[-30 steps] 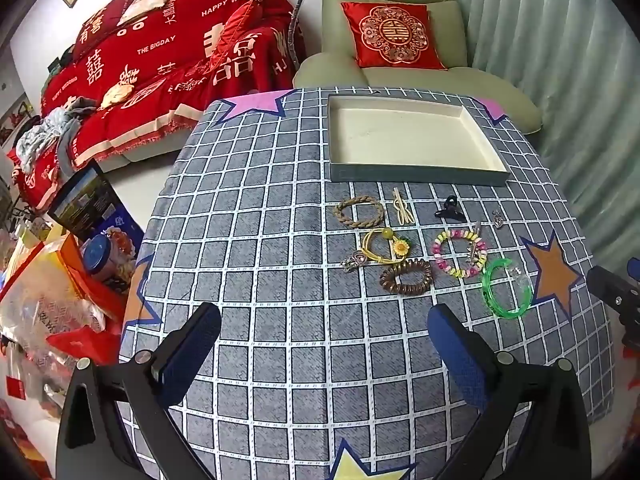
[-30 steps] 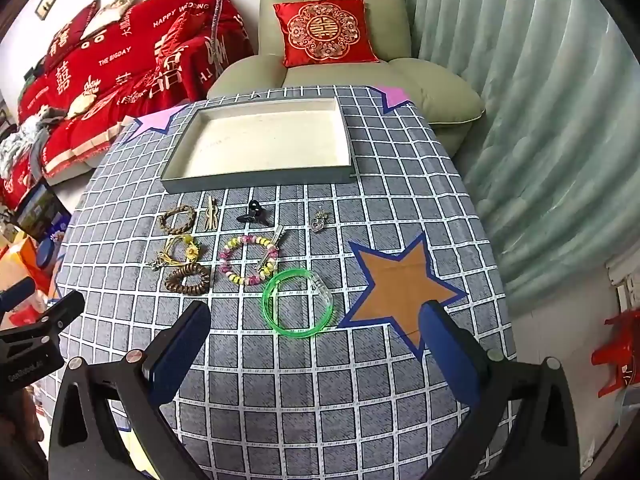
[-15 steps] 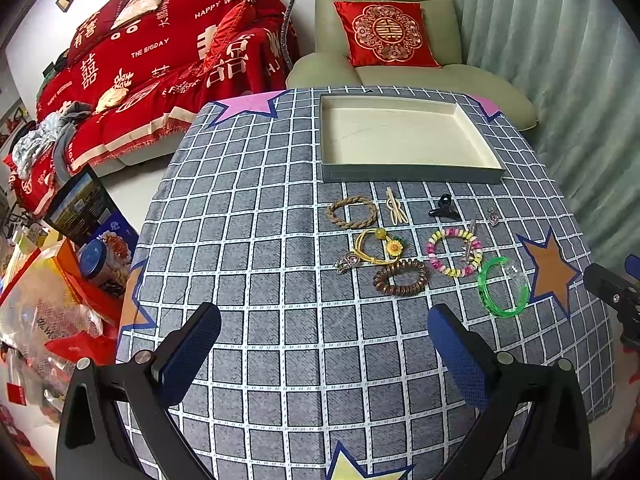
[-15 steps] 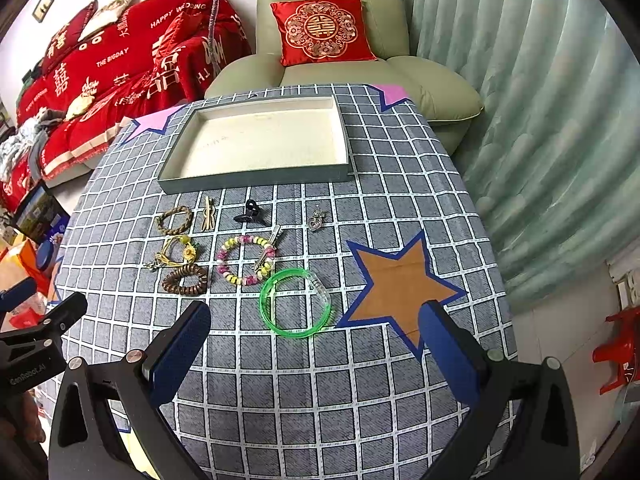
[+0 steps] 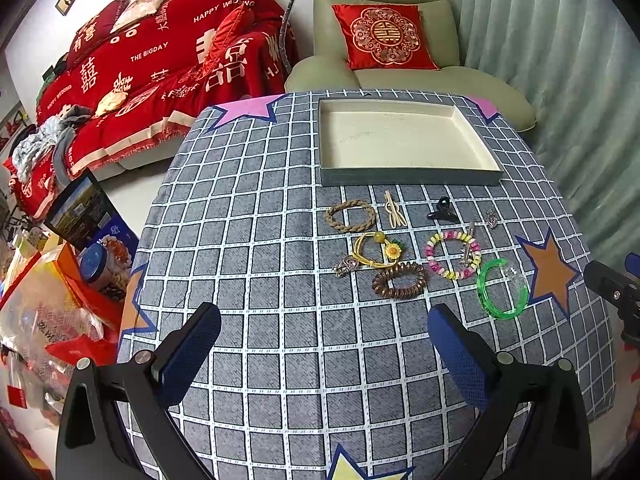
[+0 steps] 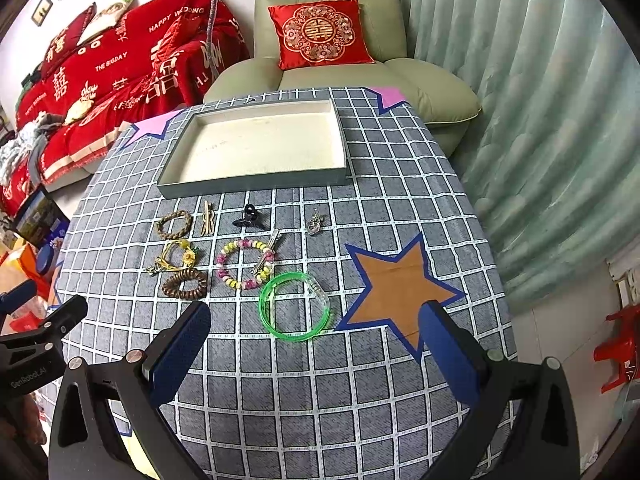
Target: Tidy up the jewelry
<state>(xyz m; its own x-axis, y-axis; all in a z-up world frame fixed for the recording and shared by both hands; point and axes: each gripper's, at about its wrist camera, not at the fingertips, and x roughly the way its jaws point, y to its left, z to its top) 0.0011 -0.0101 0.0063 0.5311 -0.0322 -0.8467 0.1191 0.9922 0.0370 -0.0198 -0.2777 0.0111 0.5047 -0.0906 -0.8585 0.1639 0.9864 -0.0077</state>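
Both tongs spread wide above the checked tablecloth, pinching nothing
Left gripper and right gripper fill the lower frame; the jewelry lies mid-frame, green bangle nearest, below the empty tray at upper centre

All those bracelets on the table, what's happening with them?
Someone holding a gripper in each hand is about to tidy them. The left gripper and right gripper both hang open above the checked tablecloth, holding nothing. The green bangle, the beaded bracelet, the brown coil hair tie and the other pieces lie in front of the tray, which has nothing in it yet.
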